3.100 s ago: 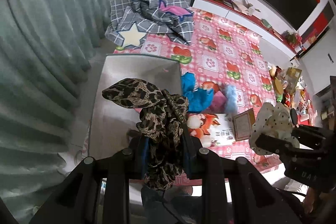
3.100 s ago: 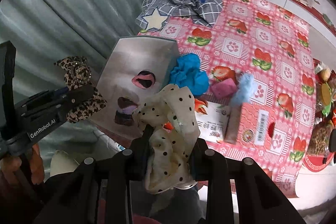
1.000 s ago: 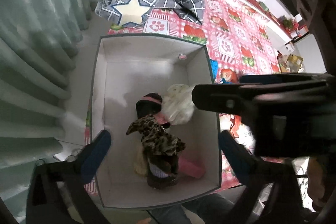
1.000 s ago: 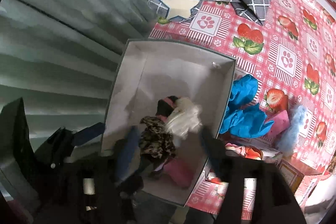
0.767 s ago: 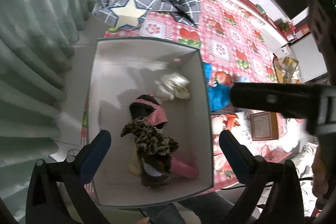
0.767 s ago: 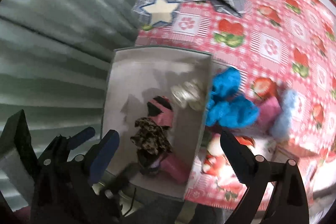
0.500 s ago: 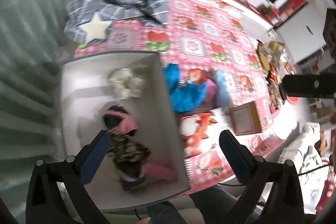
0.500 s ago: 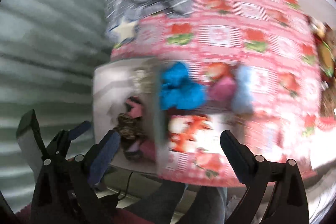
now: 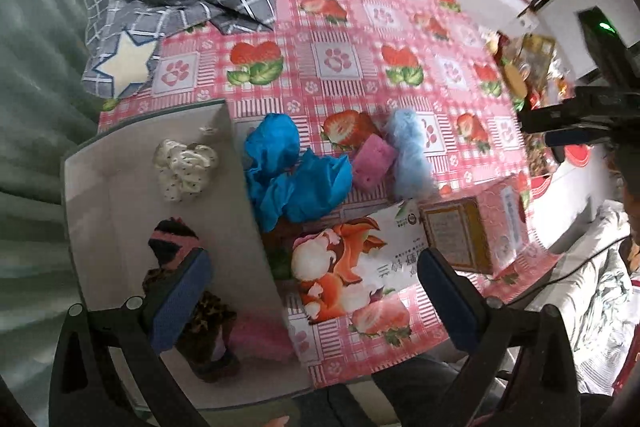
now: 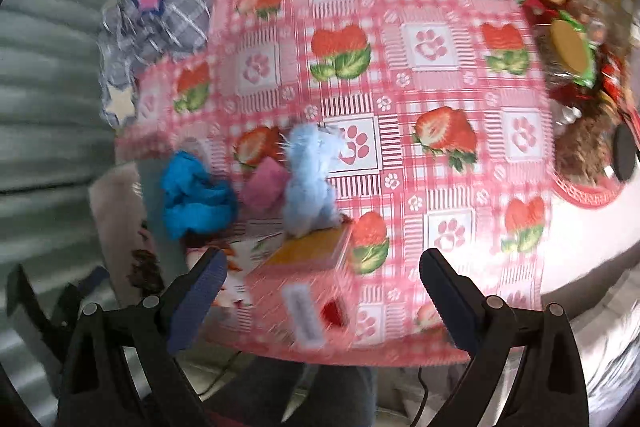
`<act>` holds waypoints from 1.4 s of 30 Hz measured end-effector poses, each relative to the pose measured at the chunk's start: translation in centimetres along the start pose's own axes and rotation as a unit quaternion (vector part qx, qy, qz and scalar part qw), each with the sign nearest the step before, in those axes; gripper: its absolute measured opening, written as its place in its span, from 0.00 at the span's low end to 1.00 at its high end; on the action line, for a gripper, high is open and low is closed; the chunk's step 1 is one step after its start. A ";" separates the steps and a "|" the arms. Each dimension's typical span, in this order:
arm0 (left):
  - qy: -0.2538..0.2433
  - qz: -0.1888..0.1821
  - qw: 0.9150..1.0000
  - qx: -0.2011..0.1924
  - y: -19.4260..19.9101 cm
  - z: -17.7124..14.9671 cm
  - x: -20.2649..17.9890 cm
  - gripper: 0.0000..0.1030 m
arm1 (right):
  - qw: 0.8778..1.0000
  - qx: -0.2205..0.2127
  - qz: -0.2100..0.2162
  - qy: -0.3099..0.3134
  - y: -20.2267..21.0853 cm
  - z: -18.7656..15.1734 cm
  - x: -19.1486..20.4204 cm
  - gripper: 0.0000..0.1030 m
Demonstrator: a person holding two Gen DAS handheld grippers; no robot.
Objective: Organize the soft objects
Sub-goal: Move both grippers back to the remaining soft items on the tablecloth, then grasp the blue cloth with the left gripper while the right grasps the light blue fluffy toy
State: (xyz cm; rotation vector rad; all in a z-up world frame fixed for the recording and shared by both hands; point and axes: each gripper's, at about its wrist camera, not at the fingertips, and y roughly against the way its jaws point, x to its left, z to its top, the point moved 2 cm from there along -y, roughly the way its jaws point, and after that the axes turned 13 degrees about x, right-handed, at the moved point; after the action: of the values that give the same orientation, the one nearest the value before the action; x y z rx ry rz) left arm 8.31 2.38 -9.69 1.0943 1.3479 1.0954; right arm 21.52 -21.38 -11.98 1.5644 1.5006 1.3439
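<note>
A white box [image 9: 240,187] stands at the table's left edge and holds a polka-dot scrunchie [image 9: 185,169], a black and pink one [image 9: 173,237], a leopard one [image 9: 208,311] and a pink one [image 9: 256,337]. Beside it on the tablecloth lie a blue cloth [image 9: 296,175] [image 10: 194,199], a pink sponge [image 9: 374,163] [image 10: 264,185] and a fluffy light-blue piece [image 9: 410,151] [image 10: 310,183]. My left gripper [image 9: 312,291] hangs open and empty above the box's right wall. My right gripper [image 10: 322,287] is open and empty over the table's front; the right wrist view is blurred.
A printed packet [image 9: 352,267] and a pink carton [image 9: 476,231] [image 10: 308,291] lie near the front edge. A grey checked cloth [image 9: 180,3] is heaped at the back left. Snacks on a red tray [image 10: 584,79] crowd the right. A curtain [image 9: 36,67] hangs at left.
Both grippers let go of their scrunchies, which now lie in the box. Both have since swung right, away from the box and over the tablecloth.
</note>
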 end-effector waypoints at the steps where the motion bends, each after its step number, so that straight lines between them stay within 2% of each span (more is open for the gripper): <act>1: 0.001 -0.004 1.000 0.009 -0.5 0.7 -0.4 1.00 | 1.000 0.013 -0.001 0.012 -1.3 1.2 0.0 0.95; 5: 0.016 -0.011 0.999 0.042 -2.8 3.3 -1.2 1.00 | 0.997 0.058 -0.008 0.058 -6.2 4.8 0.2 0.95; 8: 0.035 -0.014 0.997 0.071 -4.9 5.4 -1.4 1.00 | 0.992 0.081 -0.030 0.093 -9.3 7.4 0.9 0.95; 13: 0.069 -0.011 0.990 0.120 -8.8 8.3 -1.5 1.00 | 0.982 0.084 -0.086 0.147 -12.8 9.8 1.9 0.95; 18: 0.100 -0.012 0.980 0.174 -12.1 9.5 -1.2 1.00 | 0.967 0.066 -0.153 0.191 -15.0 9.7 2.6 0.95; 22: 0.100 -0.012 0.969 0.224 -14.3 10.0 -1.8 1.00 | 0.959 0.046 -0.209 0.187 -15.3 9.2 1.5 0.95; 23: 0.103 -0.018 0.966 0.235 -15.0 10.2 -1.8 1.00 | 0.959 0.042 -0.213 0.181 -15.1 9.2 0.9 0.99; 26: 0.108 -0.033 0.962 0.250 -16.2 10.9 -2.2 1.00 | 0.964 0.036 -0.213 0.154 -14.3 9.2 -1.7 0.99; 28: 0.111 -0.056 0.959 0.255 -17.0 11.9 -2.6 1.00 | 0.966 0.028 -0.216 0.136 -13.6 9.2 -3.5 0.99; 30: 0.107 -0.072 0.959 0.251 -17.4 13.1 -3.3 1.00 | 0.969 0.022 -0.219 0.113 -13.0 9.1 -5.5 0.99; 32: 0.085 -0.087 0.965 0.231 -16.8 14.8 -4.8 1.00 | 0.971 0.021 -0.221 0.092 -12.5 9.0 -7.2 0.99; 35: 0.044 -0.114 0.977 0.172 -13.8 17.5 -7.1 1.00 | 0.970 0.015 -0.234 0.064 -11.6 8.6 -9.5 0.99; 36: 0.031 -0.110 0.983 0.144 -12.0 18.4 -7.7 1.00 | 0.971 0.012 -0.232 0.056 -11.0 8.4 -10.2 0.98; 37: 0.025 -0.102 0.986 0.132 -11.2 18.7 -7.7 1.00 | 0.974 0.005 -0.221 0.045 -10.4 8.0 -10.8 0.98; 39: 0.012 -0.063 0.993 0.102 -8.9 19.0 -7.1 1.00 | 0.979 -0.004 -0.203 0.033 -9.4 7.6 -11.7 0.99; 42: 0.030 -0.024 0.995 0.091 -8.0 18.6 -4.5 1.00 | 0.987 -0.014 -0.162 0.014 -8.0 7.1 -12.1 0.99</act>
State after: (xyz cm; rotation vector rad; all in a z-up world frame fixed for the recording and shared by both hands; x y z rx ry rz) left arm 26.75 -2.62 -17.74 1.1615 1.5378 0.9929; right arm 26.78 -29.80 -24.74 1.2225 1.6628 1.1965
